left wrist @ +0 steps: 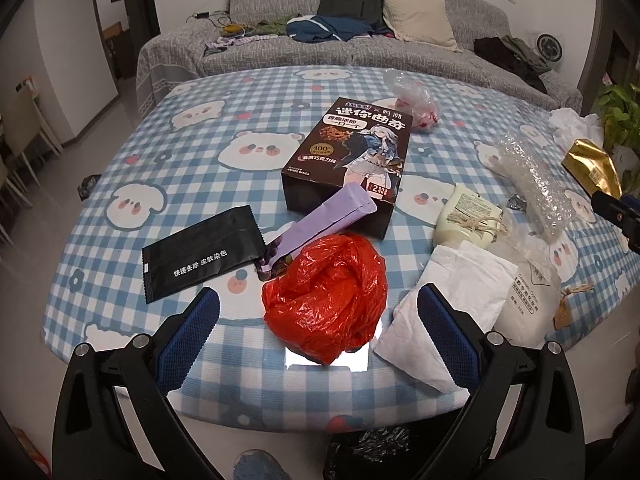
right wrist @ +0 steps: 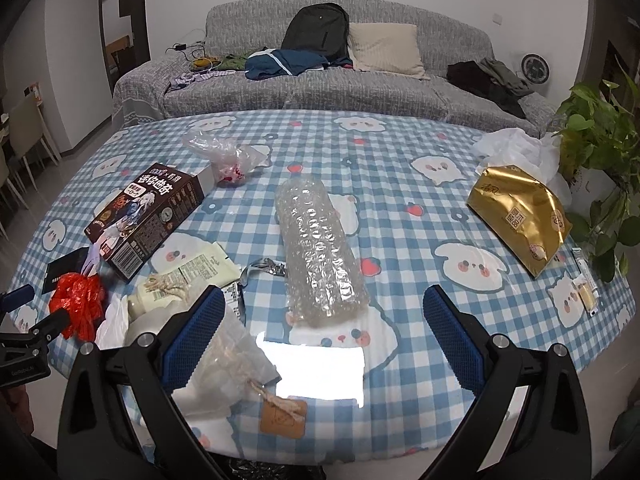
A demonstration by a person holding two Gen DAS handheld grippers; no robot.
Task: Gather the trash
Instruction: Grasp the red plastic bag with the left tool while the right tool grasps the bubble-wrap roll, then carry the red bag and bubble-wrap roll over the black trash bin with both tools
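Since both the left gripper (left wrist: 318, 306) and right gripper (right wrist: 324, 306) hung spread, empty; pinching the red bag (left wrist: 326, 294) at its bunched crown looked wisest.

Both feeds reach me evenly lit by soft indoor light from overhead, neither dim nor harsh. A bright rectangular glare sits on the glossy tabletop (right wrist: 400, 240) near the bottom centre of each view, blown out to white in the right wrist view and smaller in the left. Shadows under the litter are faint. Fisheye distortion bows the tabletop edge and bends the walls, with black vignetting in the corners. The centre looks sharp to me; the sofa (left wrist: 360, 60) at the top is slightly soft.
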